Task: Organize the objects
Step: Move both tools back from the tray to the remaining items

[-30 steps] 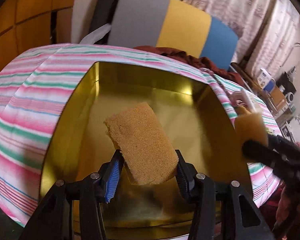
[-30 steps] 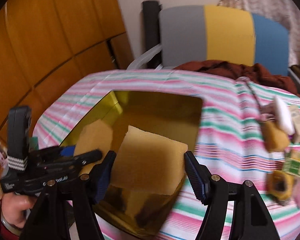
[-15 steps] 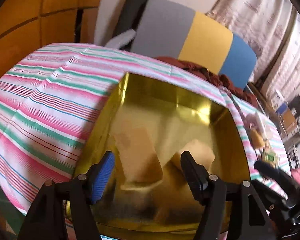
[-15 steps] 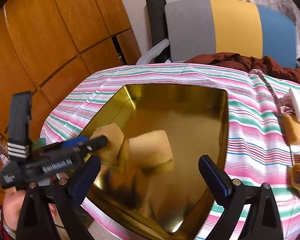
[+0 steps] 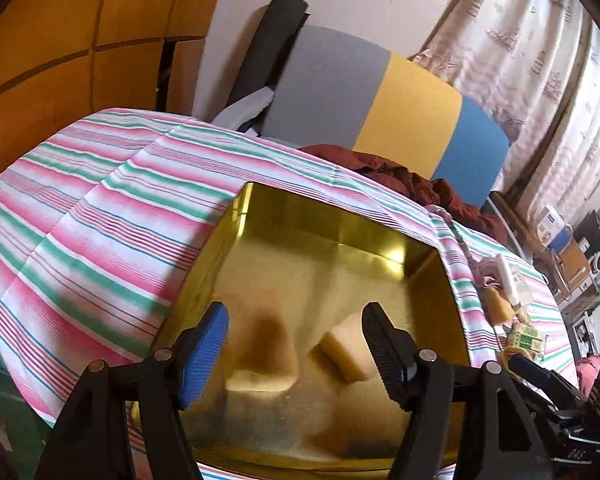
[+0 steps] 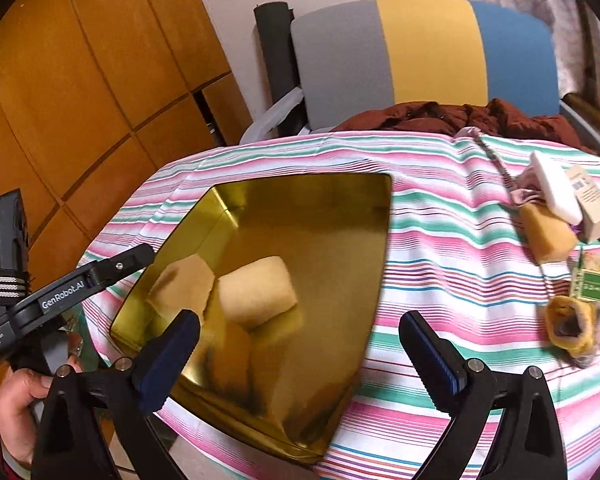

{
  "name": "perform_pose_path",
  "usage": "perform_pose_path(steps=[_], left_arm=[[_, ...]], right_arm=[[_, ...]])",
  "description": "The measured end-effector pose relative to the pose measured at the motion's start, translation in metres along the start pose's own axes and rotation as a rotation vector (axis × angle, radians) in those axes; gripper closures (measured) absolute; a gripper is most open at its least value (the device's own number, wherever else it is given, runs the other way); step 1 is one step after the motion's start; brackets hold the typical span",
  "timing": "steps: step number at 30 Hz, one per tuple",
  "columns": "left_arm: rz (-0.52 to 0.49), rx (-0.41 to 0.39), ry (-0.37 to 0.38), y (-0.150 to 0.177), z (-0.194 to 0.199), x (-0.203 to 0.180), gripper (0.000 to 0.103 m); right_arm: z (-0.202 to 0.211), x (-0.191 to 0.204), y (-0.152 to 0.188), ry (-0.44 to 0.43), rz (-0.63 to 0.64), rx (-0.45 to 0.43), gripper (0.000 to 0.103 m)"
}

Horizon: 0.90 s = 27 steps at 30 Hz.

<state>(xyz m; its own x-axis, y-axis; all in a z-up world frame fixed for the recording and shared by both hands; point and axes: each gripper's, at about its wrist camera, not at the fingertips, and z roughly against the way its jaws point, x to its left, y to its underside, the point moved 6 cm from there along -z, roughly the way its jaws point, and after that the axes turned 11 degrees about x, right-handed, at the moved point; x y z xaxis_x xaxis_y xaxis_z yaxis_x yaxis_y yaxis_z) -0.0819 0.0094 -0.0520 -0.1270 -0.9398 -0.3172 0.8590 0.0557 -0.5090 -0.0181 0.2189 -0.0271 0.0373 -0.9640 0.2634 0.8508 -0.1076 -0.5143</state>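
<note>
Left wrist view first: your left gripper (image 5: 296, 344) hangs over the gold tin (image 5: 340, 240) with its jaws spread wide and nothing between the pads; they have just been opening. Two sponges lie on the tin's floor below. The browner sponge (image 5: 264, 344) sits toward the blue finger pad at about 9 o'clock from the gripper's centre, and the pale yellow sponge (image 5: 346, 354) is just inside the black finger at 3 o'clock. Neither touches a pad. The tin rests on the striped tablecloth (image 5: 100, 220). At 3 o'clock on the cloth, past the tin's rim, you can see a small heap of loose items (image 5: 508, 312), blurred.

Right wrist view: your right gripper (image 6: 300, 356) is also spread wide and empty, its jaws just opened, poised over the tin's (image 6: 340, 208) near corner. Both sponges lie apart from your pads, at roughly 11 o'clock from the gripper: the browner one (image 6: 182, 284) close to the tin's left wall, the paler one (image 6: 256, 292) touching it on the right. Your left gripper's (image 6: 140, 258) finger reaches in from 9 o'clock, ending just at the tin's left rim. At 3 o'clock another brown sponge (image 6: 548, 236) lies on the cloth (image 6: 440, 280) among the loose items.
</note>
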Motion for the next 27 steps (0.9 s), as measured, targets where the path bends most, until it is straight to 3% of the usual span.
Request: perform_pose_path(steps=[7, 18, 22, 27], left_arm=[[-0.097, 0.018, 0.083, 0.012, -0.001, -0.047, 0.033], [-0.313, 0.072, 0.254, 0.058, -0.001, -0.147, 0.033], [-0.357, 0.094, 0.283, 0.072, -0.002, -0.17, 0.033], [-0.398, 0.119, 0.3, 0.089, -0.002, -0.19, 0.033]], right_arm=[[0.027, -0.046, 0.007, 0.094, -0.044, -0.03, 0.003], [0.077, -0.192, 0.031, 0.321, -0.233, -0.036, 0.002], [0.088, -0.241, 0.037, 0.398, -0.297, -0.018, 0.002], [0.091, -0.294, 0.042, 0.435, -0.386, 0.017, 0.002]])
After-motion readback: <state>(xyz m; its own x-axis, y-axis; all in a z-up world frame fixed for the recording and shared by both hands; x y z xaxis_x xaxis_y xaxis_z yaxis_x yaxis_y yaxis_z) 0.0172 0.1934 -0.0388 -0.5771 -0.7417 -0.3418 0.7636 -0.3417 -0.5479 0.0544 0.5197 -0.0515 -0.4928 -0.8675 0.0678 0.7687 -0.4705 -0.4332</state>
